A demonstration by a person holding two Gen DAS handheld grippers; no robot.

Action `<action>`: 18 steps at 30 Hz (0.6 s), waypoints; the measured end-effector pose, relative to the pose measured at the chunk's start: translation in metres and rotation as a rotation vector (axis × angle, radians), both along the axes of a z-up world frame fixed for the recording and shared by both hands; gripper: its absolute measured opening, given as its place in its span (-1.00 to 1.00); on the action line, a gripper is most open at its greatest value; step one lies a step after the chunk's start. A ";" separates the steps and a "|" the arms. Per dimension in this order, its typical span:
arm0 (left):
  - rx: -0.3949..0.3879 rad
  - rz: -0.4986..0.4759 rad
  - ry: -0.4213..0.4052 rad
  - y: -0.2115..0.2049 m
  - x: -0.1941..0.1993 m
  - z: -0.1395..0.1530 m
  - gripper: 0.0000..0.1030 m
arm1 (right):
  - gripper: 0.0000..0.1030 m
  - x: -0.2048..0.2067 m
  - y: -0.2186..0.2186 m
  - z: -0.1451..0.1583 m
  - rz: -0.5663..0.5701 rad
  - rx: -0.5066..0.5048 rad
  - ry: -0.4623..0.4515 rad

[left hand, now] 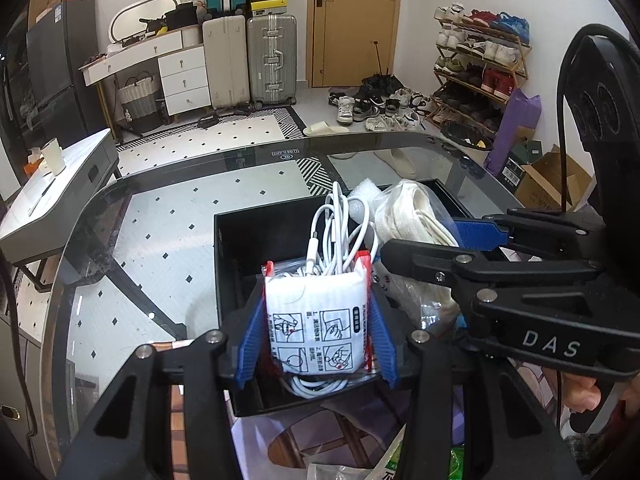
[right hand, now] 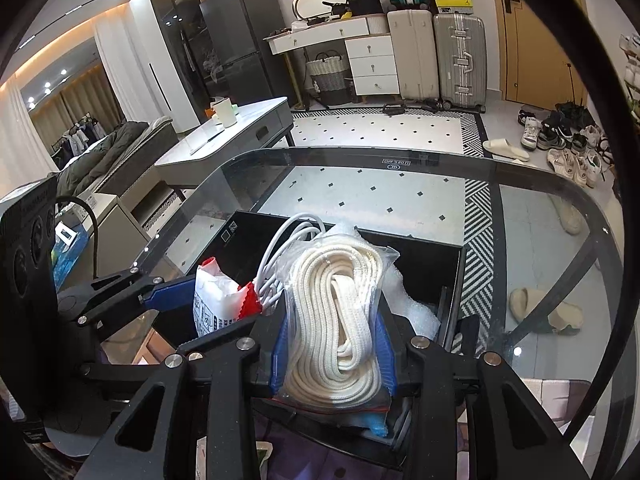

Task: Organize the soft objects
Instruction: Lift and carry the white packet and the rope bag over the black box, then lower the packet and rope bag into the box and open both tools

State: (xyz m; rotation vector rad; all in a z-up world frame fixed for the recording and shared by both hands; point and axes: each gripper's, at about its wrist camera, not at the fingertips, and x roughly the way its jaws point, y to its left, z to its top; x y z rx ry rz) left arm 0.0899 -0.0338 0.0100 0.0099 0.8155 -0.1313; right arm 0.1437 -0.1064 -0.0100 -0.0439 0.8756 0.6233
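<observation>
A white sachet (left hand: 316,320) with red crimped edges and printed pictograms stood upright over the black box (left hand: 236,248), a bundle of white cable (left hand: 340,232) behind it; beside them a clear bag of coiled cream rope (right hand: 340,312) stood on end

A white, red-edged sachet (left hand: 316,320) is showing black line drawings; cream rope (right hand: 340,320), white cables (left hand: 340,232), black box (left hand: 232,240), blue pads (left hand: 250,340).
</observation>
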 end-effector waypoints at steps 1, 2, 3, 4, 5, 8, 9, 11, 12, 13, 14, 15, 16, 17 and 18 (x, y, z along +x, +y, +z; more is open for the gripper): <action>-0.002 -0.001 0.000 0.000 -0.001 0.000 -0.09 | -0.30 0.001 -0.002 -0.002 0.001 0.009 0.010; 0.001 -0.005 0.003 -0.001 -0.002 0.000 -0.09 | -0.30 0.000 -0.002 -0.002 0.004 0.014 0.007; 0.007 -0.008 0.002 -0.002 -0.003 0.000 -0.09 | -0.30 -0.003 -0.001 -0.002 0.004 0.006 0.005; 0.009 -0.010 0.001 -0.002 -0.005 0.000 -0.09 | -0.30 -0.004 -0.001 -0.002 0.004 0.006 0.006; 0.009 -0.010 0.001 -0.002 -0.006 0.000 -0.10 | -0.30 -0.005 -0.001 -0.003 0.004 0.007 0.008; 0.004 -0.011 0.002 -0.003 -0.009 0.000 -0.10 | -0.30 -0.009 -0.003 -0.003 0.006 0.007 0.011; 0.004 -0.013 0.002 -0.004 -0.011 0.000 -0.10 | -0.30 -0.010 -0.003 -0.003 0.006 0.007 0.013; 0.005 -0.020 0.005 -0.004 -0.014 0.000 -0.10 | -0.30 -0.012 -0.007 -0.004 0.008 0.009 0.020; 0.005 -0.023 0.007 -0.004 -0.015 0.000 -0.10 | -0.30 -0.013 -0.007 -0.004 0.009 0.011 0.023; 0.005 -0.027 0.008 -0.005 -0.016 0.000 -0.10 | -0.30 -0.015 -0.009 -0.004 0.008 0.014 0.023; 0.005 -0.031 0.008 -0.005 -0.018 0.000 -0.10 | -0.30 -0.017 -0.011 -0.004 0.008 0.015 0.022; 0.006 -0.035 0.008 -0.006 -0.019 0.000 -0.09 | -0.30 -0.018 -0.011 -0.004 0.007 0.015 0.021; 0.008 -0.038 0.007 -0.007 -0.020 0.000 -0.09 | -0.30 -0.018 -0.013 -0.004 0.007 0.016 0.022; 0.010 -0.037 0.009 -0.007 -0.020 0.000 -0.09 | -0.30 -0.018 -0.012 -0.003 0.007 0.013 0.024; 0.015 -0.037 0.012 -0.008 -0.019 0.000 -0.08 | -0.30 -0.017 -0.012 -0.003 0.006 0.012 0.027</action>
